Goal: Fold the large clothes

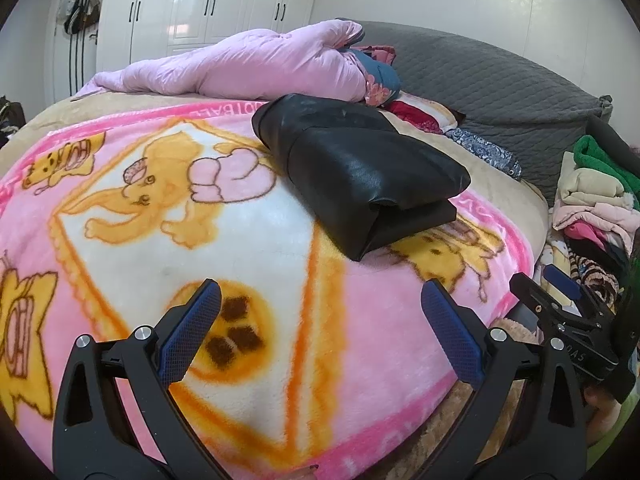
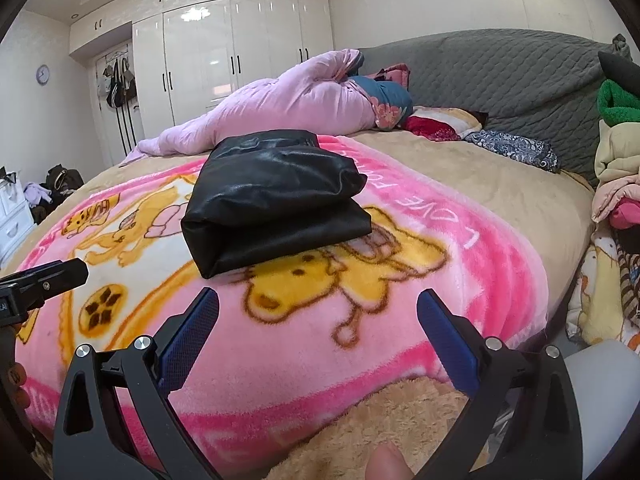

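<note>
A black leather-look garment (image 1: 360,168) (image 2: 272,200) lies folded into a thick bundle on the pink cartoon blanket (image 1: 200,240) (image 2: 400,280) covering the bed. My left gripper (image 1: 320,296) hovers open over the blanket, well short of the bundle, with nothing between its blue pads. My right gripper (image 2: 318,300) is also open and empty, near the bed's front edge, below the bundle. In the left wrist view the right gripper (image 1: 560,300) shows at the right edge. The tip of the left gripper (image 2: 44,280) shows at the left edge of the right wrist view.
A pink quilt (image 1: 256,68) (image 2: 280,104) and pillows lie at the far side against the grey headboard (image 1: 480,80) (image 2: 520,76). A pile of mixed clothes (image 1: 592,208) (image 2: 616,168) sits at the right. White wardrobes (image 2: 224,52) line the back wall. A tan fleece (image 2: 400,420) lies at the front edge.
</note>
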Action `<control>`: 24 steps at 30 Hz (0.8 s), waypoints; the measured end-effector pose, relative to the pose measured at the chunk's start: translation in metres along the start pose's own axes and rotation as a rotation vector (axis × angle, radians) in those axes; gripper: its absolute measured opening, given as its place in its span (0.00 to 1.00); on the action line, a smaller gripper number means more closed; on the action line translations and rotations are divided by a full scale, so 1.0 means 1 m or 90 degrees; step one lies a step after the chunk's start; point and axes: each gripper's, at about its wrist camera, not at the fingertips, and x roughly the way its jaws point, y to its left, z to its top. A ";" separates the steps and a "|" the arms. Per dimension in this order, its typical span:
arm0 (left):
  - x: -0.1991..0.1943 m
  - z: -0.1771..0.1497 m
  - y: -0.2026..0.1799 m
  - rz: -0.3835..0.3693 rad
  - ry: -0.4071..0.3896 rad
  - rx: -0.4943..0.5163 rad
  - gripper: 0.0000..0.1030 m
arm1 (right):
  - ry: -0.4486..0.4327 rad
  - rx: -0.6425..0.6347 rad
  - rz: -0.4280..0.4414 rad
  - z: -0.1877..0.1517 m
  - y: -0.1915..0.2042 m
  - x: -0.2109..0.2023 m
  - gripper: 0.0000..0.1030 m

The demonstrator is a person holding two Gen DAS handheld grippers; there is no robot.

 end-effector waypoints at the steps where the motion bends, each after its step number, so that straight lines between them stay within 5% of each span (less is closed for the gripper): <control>1: 0.000 0.000 0.000 0.000 0.001 0.001 0.91 | -0.001 0.000 0.000 0.000 0.000 0.000 0.96; 24: -0.001 0.000 0.001 0.010 0.000 0.005 0.91 | 0.011 0.009 0.006 -0.001 0.001 -0.001 0.96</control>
